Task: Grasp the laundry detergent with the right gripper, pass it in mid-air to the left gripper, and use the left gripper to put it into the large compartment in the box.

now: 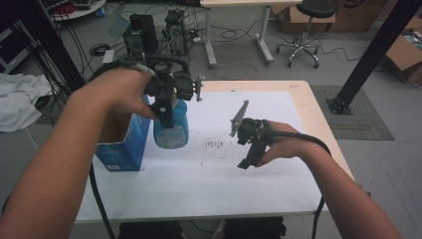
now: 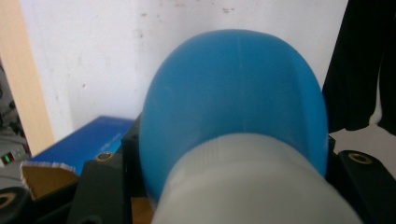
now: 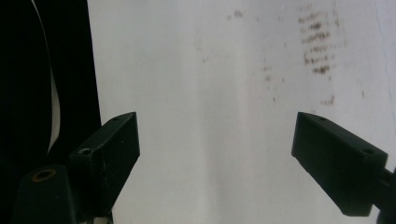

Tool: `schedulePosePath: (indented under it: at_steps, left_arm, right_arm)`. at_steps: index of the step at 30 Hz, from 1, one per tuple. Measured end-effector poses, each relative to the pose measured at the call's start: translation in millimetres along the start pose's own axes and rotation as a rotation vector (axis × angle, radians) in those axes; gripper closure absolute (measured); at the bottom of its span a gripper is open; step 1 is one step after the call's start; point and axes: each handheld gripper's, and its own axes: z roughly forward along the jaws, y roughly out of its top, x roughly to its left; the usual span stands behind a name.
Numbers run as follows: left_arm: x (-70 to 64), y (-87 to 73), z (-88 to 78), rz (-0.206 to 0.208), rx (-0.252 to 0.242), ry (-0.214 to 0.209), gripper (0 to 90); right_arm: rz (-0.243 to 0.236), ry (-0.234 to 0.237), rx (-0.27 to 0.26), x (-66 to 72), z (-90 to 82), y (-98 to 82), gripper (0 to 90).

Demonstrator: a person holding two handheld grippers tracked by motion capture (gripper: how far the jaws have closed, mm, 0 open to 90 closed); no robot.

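Left gripper [image 1: 166,117] clamped on blue bottle [image 1: 170,127], held clear above table beside blue box [image 1: 122,149]; right gripper [image 3: 215,154] jaws apart, empty.

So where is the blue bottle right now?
In the high view the blue bottle hangs at the left, held in the left gripper above the white mat, just right of the open blue box.
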Motion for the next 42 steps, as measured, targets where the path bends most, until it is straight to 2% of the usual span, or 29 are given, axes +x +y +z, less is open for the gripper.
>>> schedulePosePath:
  at_steps: [5, 11, 15, 19, 23, 27, 29, 31, 34, 36, 38, 42]
  left_arm:
    - [9.9, -15.8, -22.7, -0.073, 0.0, -0.012, 39.3]
    - [27.0, -44.6, -48.3, -0.234, -0.013, -0.03, 39.2]
    - [37.2, -62.6, -60.9, -0.355, -0.001, -0.031, 39.2]
    - [46.5, -77.7, -68.7, -0.481, 0.018, -0.057, 39.3]
    - [54.1, -90.5, -78.6, -0.613, 0.008, -0.057, 39.3]
    - [61.5, -103.2, -90.0, -0.769, -0.026, -0.055, 39.4]
    - [64.1, -108.0, -93.0, -0.815, -0.035, -0.055, 39.3]
    - [66.8, -113.1, -94.5, -0.879, -0.038, -0.069, 39.3]
    - [69.8, -119.7, -94.4, -0.958, -0.026, -0.085, 39.3]
    - [71.0, -122.8, -93.9, -0.997, -0.019, -0.084, 39.3]
    - [72.7, -127.2, -93.0, -1.063, -0.003, -0.087, 39.3]
    - [75.2, -135.0, -91.5, -1.151, 0.011, -0.082, 39.3]
  right_arm:
    - [-0.011, 0.019, 0.08, -5.3, -12.7, -1.3, 15.6]
    - [-0.049, 0.045, 0.107, -6.2, -24.5, 1.6, 15.6]
    - [-0.06, 0.081, 0.124, -7.9, -26.0, 0.2, 15.6]
    - [-0.068, 0.104, 0.148, -10.5, -24.6, -3.3, 15.6]
    - [-0.066, 0.107, 0.159, -12.1, -23.4, -5.7, 15.6]
    - [-0.071, 0.113, 0.173, -13.6, -23.7, -6.6, 15.6]
    - [-0.073, 0.11, 0.176, -14.2, -24.8, -6.3, 15.6]
    - [-0.076, 0.102, 0.176, -15.0, -26.1, -6.2, 15.6]
    - [-0.084, 0.108, 0.186, -15.1, -27.6, -6.8, 15.6]
    - [-0.087, 0.111, 0.191, -15.3, -28.1, -7.8, 15.6]
    - [-0.083, 0.111, 0.197, -15.8, -28.3, -8.8, 15.6]
    - [-0.085, 0.118, 0.197, -16.1, -27.7, -9.4, 15.6]
